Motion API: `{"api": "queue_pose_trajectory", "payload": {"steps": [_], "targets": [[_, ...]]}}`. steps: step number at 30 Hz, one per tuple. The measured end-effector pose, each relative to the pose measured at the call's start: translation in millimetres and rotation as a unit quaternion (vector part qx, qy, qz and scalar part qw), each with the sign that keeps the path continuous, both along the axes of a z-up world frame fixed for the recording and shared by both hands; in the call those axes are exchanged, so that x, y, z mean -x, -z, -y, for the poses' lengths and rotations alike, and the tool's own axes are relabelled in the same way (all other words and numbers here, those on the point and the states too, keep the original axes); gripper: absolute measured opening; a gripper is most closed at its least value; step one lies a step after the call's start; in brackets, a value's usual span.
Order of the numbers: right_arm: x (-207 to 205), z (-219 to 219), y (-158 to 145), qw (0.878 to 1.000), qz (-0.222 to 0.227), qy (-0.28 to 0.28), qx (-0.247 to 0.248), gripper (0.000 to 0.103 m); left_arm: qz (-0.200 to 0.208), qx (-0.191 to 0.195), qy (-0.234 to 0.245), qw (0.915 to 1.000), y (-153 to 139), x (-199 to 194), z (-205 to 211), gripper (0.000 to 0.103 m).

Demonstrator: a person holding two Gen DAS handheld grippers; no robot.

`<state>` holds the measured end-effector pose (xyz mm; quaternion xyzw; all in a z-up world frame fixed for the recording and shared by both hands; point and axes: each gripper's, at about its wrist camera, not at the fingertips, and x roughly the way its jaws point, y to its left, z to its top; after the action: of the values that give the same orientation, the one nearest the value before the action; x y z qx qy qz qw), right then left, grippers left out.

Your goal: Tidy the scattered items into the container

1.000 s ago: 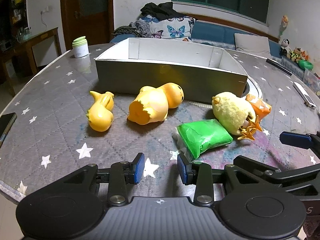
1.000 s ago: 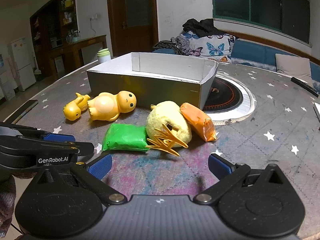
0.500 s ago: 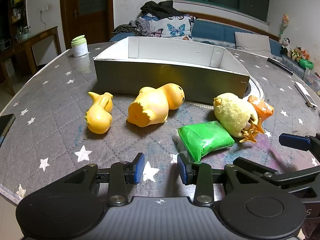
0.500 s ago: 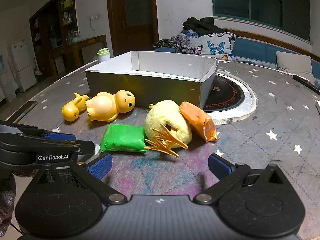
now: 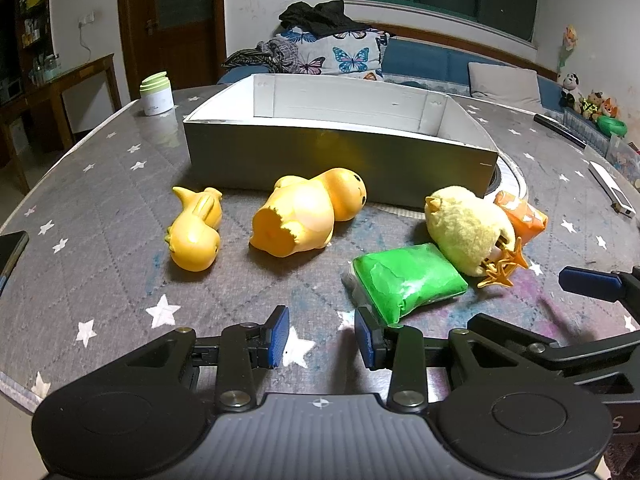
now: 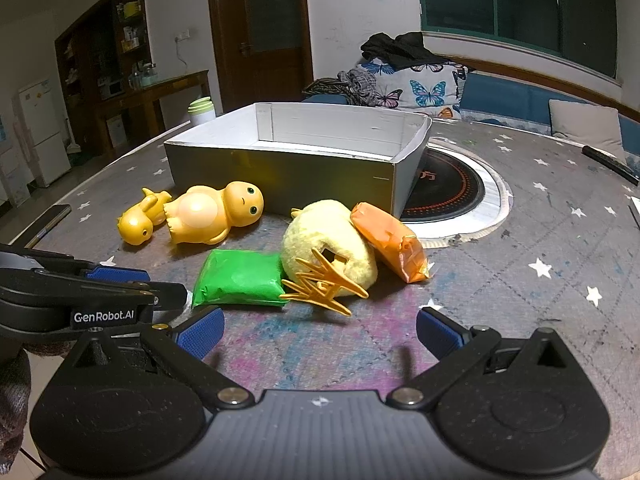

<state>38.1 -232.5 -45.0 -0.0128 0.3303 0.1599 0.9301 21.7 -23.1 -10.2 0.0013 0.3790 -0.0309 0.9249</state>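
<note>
nothing was in the box point(image 5: 340, 148) yet as far as i could see, its inside looked bare from both wrist views, tho the near wall hid part of the floor. so the whole job was left: five items lay on the table point(image 5: 100, 184) in front of the box's near wall.

from left to right: small yellow duck point(image 5: 196, 234) on its side, the bigger yellow duck toy point(image 5: 308, 214) on its side just beside it w/ its head near the box wall, then a cluster of green packet point(image 5: 408, 280), fluffy chick point(image 6: 328, 244) and orange packet point(image 6: 390, 242). chick touched both packets, its orange feet stuck out toward me.

left gripper point(image 5: 320, 336) had its fingers partly spread w/ a clear gap, gripping nothing. green packet's near corner sat just ahead of its right finger, nearly touching, off to the right of the gap, not between the fingers.

right gripper point(image 6: 318, 328) had fingers spread wide, also empty. chick's feet lay just ahead of the gap, roughly centred; the chick seemed its likely first pick, imo.
</note>
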Motion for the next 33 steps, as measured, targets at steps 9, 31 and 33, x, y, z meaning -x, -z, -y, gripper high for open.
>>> {"api": "queue_pose_trajectory", "payload": {"steps": [9,31,33], "targets": [[-0.4,0.8,1.0,1.0,0.0,0.003,-0.001,0.103,-0.001,0.0,0.001,1.0,-0.2,-1.0,0.8,0.039],[-8.3,3.7,-1.0,1.0,0.001,0.0,-0.014,0.103,0.012,-0.001,0.007,0.9999,-11.7,-12.6,2.5,0.039],[-10.1,4.2,-1.0,1.0,0.0,-0.001,-0.016,0.102,0.015,0.0,0.01,0.9998,-14.3,-15.4,3.6,0.039]]}}
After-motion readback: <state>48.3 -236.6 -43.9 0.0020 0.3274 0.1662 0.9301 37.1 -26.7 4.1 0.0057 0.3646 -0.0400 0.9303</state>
